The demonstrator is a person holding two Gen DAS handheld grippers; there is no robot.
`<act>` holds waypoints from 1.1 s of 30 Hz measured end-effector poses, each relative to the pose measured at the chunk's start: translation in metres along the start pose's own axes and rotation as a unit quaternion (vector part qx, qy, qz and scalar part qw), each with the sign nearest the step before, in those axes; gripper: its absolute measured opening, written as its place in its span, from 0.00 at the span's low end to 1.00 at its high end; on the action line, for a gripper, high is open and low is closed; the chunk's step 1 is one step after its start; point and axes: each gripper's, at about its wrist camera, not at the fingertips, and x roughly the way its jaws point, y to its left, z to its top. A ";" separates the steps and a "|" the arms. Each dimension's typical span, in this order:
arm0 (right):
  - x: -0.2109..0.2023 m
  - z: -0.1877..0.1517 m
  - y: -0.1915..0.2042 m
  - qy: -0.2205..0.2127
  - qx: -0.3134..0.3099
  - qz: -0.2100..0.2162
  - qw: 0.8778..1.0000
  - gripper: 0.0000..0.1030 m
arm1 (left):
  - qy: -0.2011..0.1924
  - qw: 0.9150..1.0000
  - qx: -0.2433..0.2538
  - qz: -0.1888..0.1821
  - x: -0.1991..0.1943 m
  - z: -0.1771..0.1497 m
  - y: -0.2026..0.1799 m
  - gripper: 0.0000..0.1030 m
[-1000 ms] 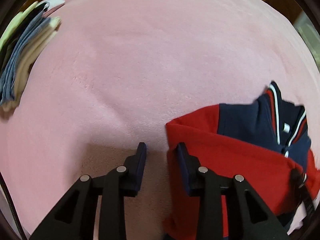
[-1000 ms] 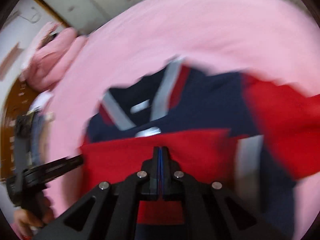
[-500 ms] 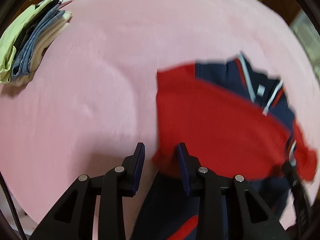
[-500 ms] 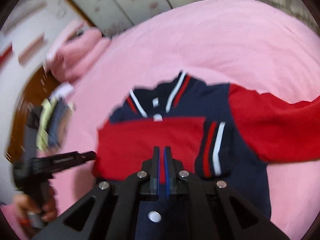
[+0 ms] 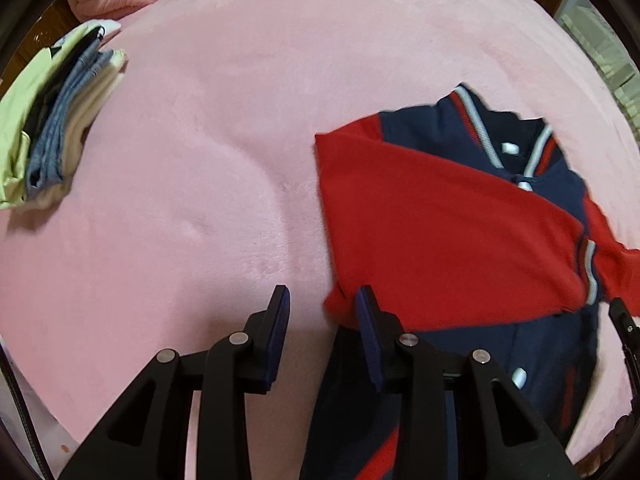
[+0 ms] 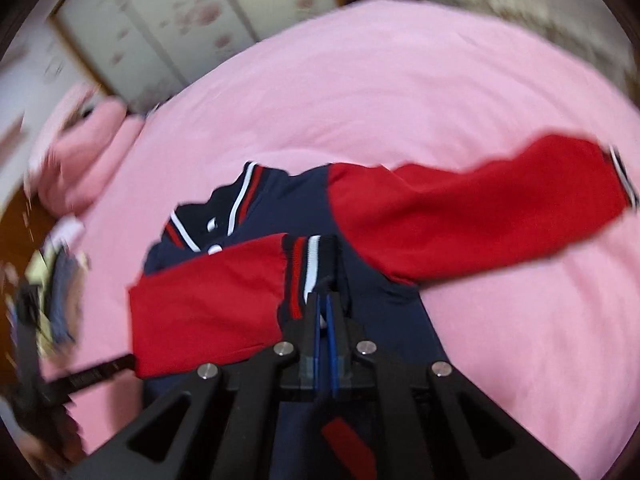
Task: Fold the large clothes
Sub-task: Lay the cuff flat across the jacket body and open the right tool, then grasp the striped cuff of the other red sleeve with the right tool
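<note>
Left wrist view: left gripper (image 5: 322, 300) stands partly spread, nothing between its pads, just beside the folded red sleeve (image 5: 440, 240) of the navy-and-red varsity jacket (image 5: 424, 136) lying on the pink blanket (image 5: 240, 80). Right gripper (image 6: 323, 300) is pressed together above the sleeve's striped cuff (image 6: 306, 264) (contact unclear). No legible writing.

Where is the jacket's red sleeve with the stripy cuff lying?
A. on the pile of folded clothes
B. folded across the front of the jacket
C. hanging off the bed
B: the red sleeve lies across the navy jacket front, its striped cuff just ahead of the right gripper.
</note>
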 end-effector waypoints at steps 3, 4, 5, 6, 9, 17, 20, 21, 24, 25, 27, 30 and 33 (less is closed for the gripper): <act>-0.020 -0.003 -0.005 0.010 0.032 0.007 0.999 0.04 | 0.004 1.000 0.013 -0.012 -0.022 -0.010 -0.010 0.33; -0.024 -0.005 -0.005 0.016 0.038 0.009 0.999 0.05 | 0.008 1.000 0.021 -0.014 -0.031 -0.014 -0.015 0.33; -0.028 -0.007 -0.006 0.027 0.045 0.011 0.999 0.05 | 0.012 0.999 0.027 -0.013 -0.037 -0.022 -0.016 0.34; -0.032 -0.009 -0.006 0.039 0.051 0.012 0.998 0.05 | 0.021 0.999 0.037 -0.011 -0.046 -0.027 -0.023 0.34; -0.045 -0.016 -0.014 0.085 0.067 0.014 0.994 0.27 | 0.048 0.997 0.056 -0.012 -0.055 -0.031 -0.023 0.52; -0.064 0.013 -0.041 0.141 0.019 0.044 0.989 0.51 | 0.045 0.997 0.068 -0.008 -0.109 -0.058 -0.074 0.93; -0.069 0.033 -0.072 0.129 0.038 0.054 0.989 0.52 | 0.057 0.996 0.066 0.002 -0.109 -0.064 -0.094 0.93; -0.070 0.037 -0.080 0.127 0.047 0.056 0.989 0.52 | 0.057 0.996 0.063 0.005 -0.109 -0.064 -0.101 0.93; -0.068 0.053 -0.120 0.115 0.086 0.054 0.988 0.52 | 0.065 0.997 0.052 0.000 -0.111 -0.065 -0.126 0.93; -0.066 0.057 -0.134 0.109 0.100 0.048 0.988 0.52 | 0.067 0.996 0.053 -0.004 -0.112 -0.065 -0.135 0.93; -0.062 0.063 -0.156 0.101 0.116 0.037 0.987 0.52 | 0.071 0.996 0.058 -0.008 -0.112 -0.064 -0.151 0.93; -0.052 0.069 -0.194 0.098 0.146 0.016 0.984 0.52 | 0.079 0.995 0.068 -0.008 -0.108 -0.062 -0.175 0.93; -0.045 0.072 -0.229 0.086 0.183 -0.001 0.979 0.52 | 0.089 0.993 0.074 -0.004 -0.104 -0.062 -0.194 0.93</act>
